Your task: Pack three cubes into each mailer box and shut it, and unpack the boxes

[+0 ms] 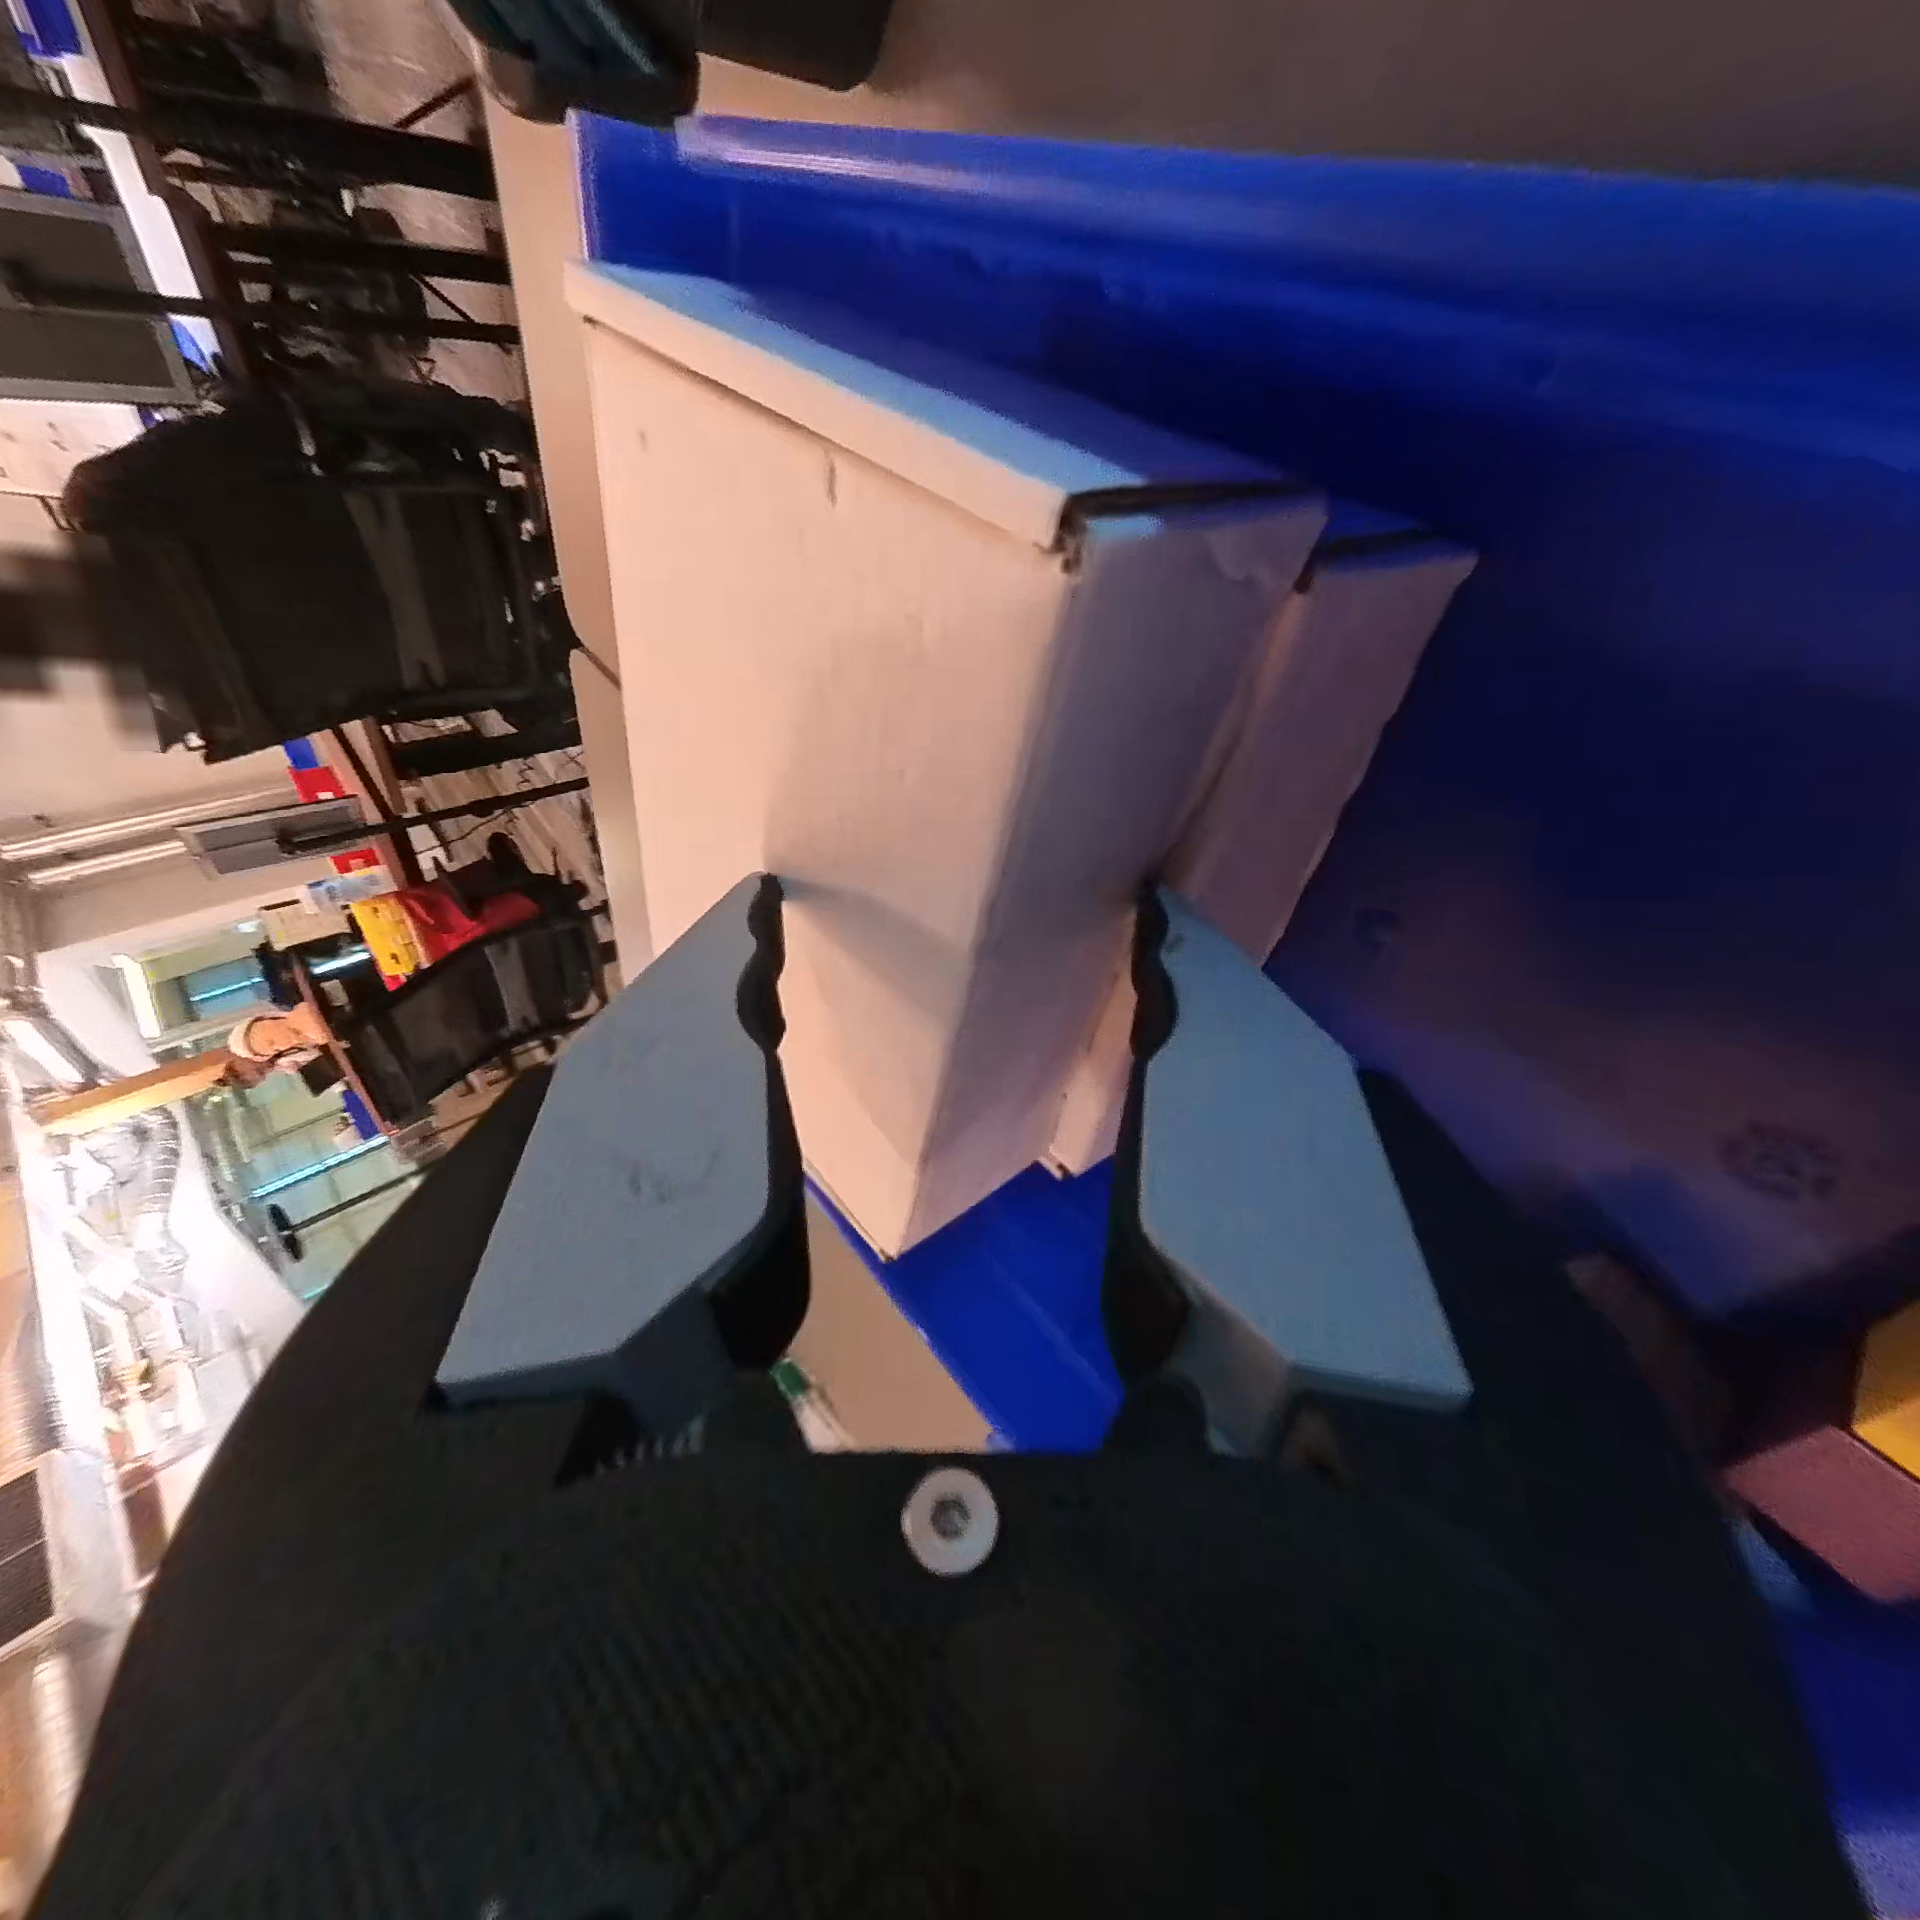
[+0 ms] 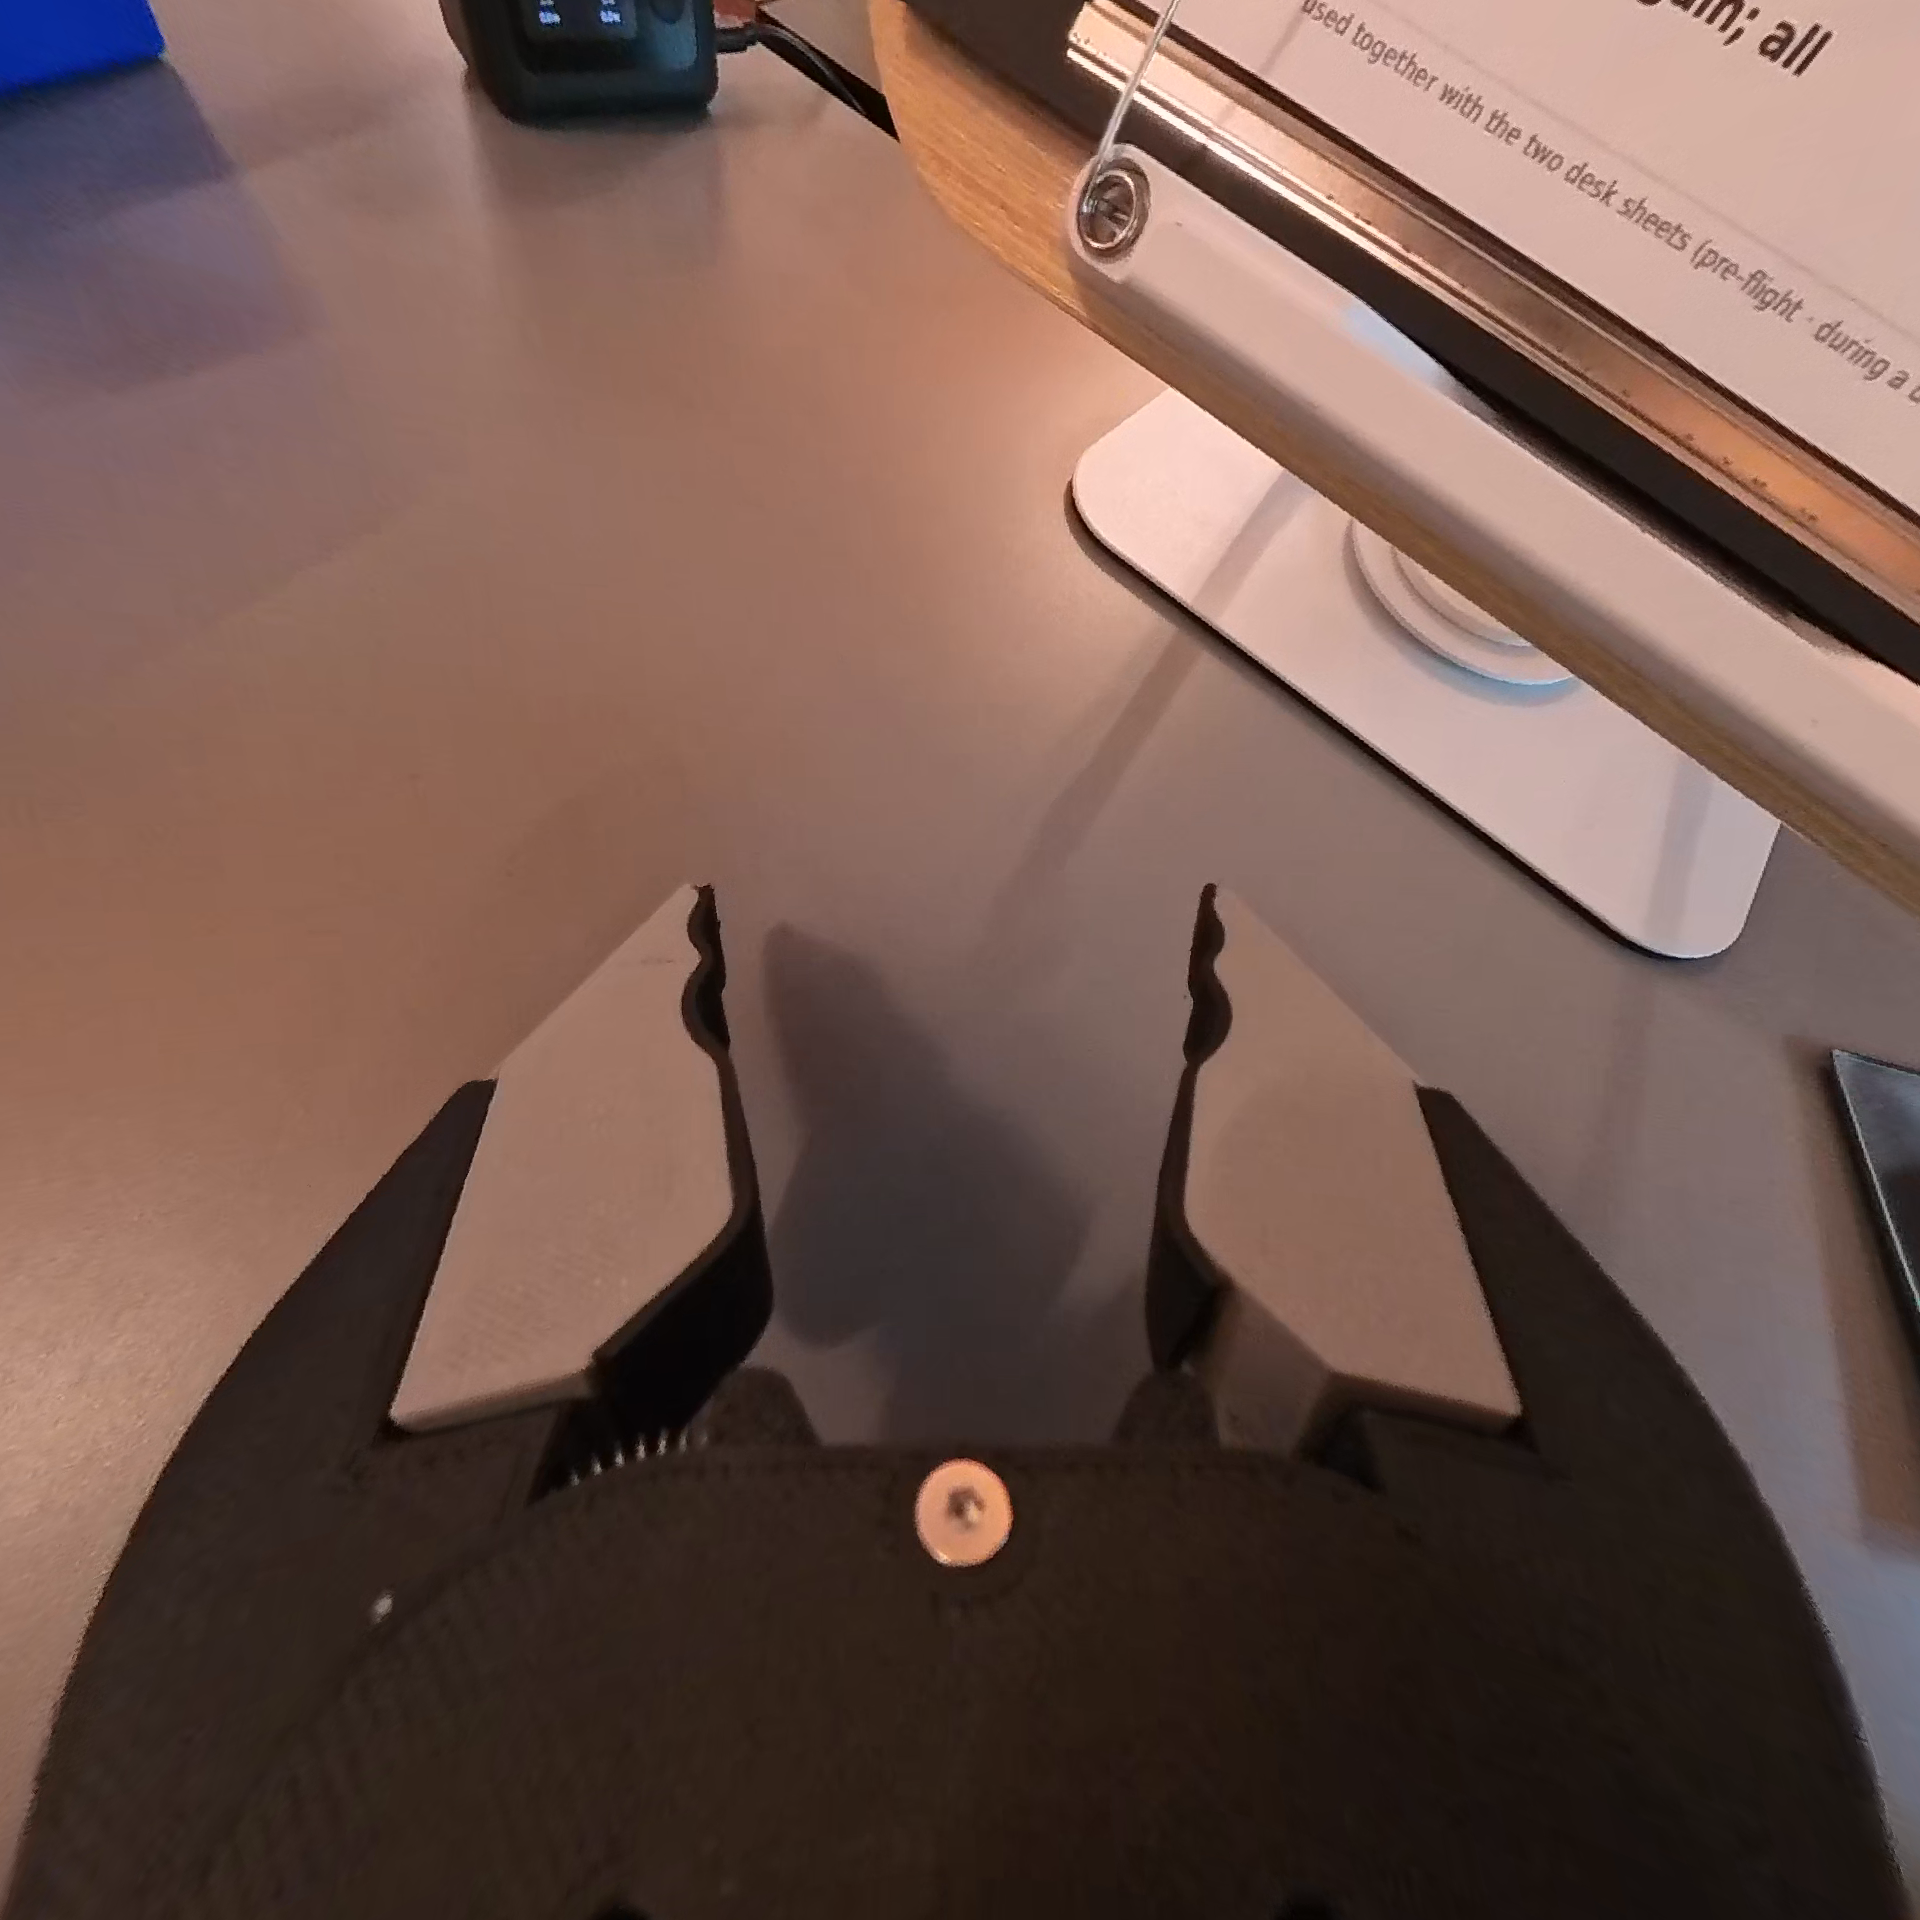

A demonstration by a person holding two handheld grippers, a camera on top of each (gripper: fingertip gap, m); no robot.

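Observation:
In the left wrist view my left gripper (image 1: 956, 904) is shut on the end of a closed white mailer box (image 1: 831, 675), one finger on each side of it. The box stands on edge in a blue bin (image 1: 1455, 364). A second white mailer box (image 1: 1340, 707) stands right behind it, against the bin wall. A pink block (image 1: 1829, 1507) and a yellow one (image 1: 1891, 1392) show blurred at the lower right edge. In the right wrist view my right gripper (image 2: 956, 904) is open and empty, low over the bare grey table (image 2: 520, 520).
A tilted screen on a stand with a white base (image 2: 1299, 644) is close to the right of my right gripper. A small black device (image 2: 592, 52) sits at the table's far side, a blue corner (image 2: 73, 31) at far left. A person (image 1: 281, 1039) stands in the background. The left gripper's tips are roughly 40 centimeters from the right gripper's. To reach the pink block (image 1: 1829, 1507) in a straight line is about 15 centimeters for my left fingers, about 45 centimeters for my right.

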